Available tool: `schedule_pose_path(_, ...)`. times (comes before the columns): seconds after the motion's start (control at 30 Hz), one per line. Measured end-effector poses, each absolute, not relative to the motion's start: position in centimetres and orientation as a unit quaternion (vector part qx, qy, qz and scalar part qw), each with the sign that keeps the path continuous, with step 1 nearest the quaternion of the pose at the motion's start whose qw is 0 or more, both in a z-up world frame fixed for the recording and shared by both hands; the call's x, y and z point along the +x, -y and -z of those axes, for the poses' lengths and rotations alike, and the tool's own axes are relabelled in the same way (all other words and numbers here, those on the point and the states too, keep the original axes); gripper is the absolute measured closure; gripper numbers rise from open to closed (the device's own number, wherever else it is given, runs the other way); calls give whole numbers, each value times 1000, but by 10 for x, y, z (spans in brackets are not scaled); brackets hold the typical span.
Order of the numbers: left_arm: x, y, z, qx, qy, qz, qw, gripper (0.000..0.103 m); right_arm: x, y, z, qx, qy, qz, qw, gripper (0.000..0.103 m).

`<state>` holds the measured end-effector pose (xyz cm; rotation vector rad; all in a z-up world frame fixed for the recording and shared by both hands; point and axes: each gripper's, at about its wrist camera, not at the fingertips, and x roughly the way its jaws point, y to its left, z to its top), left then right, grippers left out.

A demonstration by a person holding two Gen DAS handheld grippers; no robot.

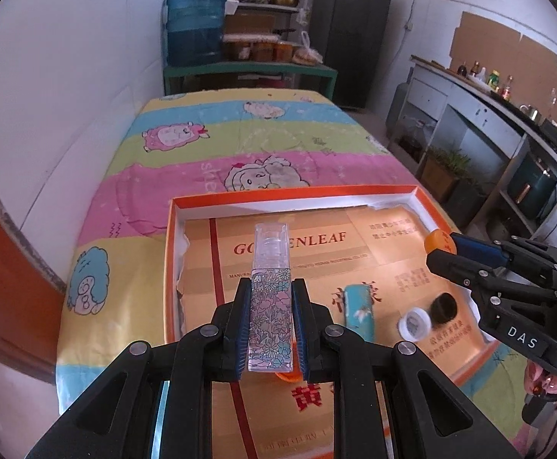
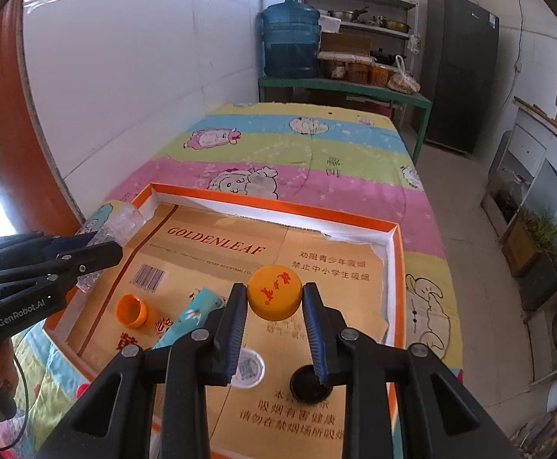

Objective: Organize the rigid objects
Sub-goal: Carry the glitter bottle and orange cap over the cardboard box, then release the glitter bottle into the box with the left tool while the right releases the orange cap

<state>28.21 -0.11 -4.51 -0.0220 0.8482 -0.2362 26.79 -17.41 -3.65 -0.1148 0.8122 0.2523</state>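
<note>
Two grippers are held above an orange-rimmed tray (image 2: 396, 267). At left, a floral spray bottle (image 1: 270, 306) is clamped in the left gripper (image 1: 270, 325). On the tray floor lie four things: one open orange cap (image 2: 131, 310), one teal case (image 2: 194, 313), one white lid (image 2: 249, 369), one black lid (image 2: 305, 384). At right, one orange cap (image 2: 275, 290) is pinched by the right gripper (image 2: 275, 306).

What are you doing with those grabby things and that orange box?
A person is sorting small things over an orange box. The left gripper is shut on a flowery clear bottle, and the right gripper is shut on an orange cap. A teal case and more caps lie inside.
</note>
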Motion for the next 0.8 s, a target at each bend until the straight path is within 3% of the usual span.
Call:
schedule_pose_path(0.6,314,4,69,-2,-451,97,887,83,308,169,67,-64,-442,-117,887,73)
schedule_pose_path(0.8,310,-1,64,-19,-432,100,896,83,312,168,75,-65,-457,-116,879,73)
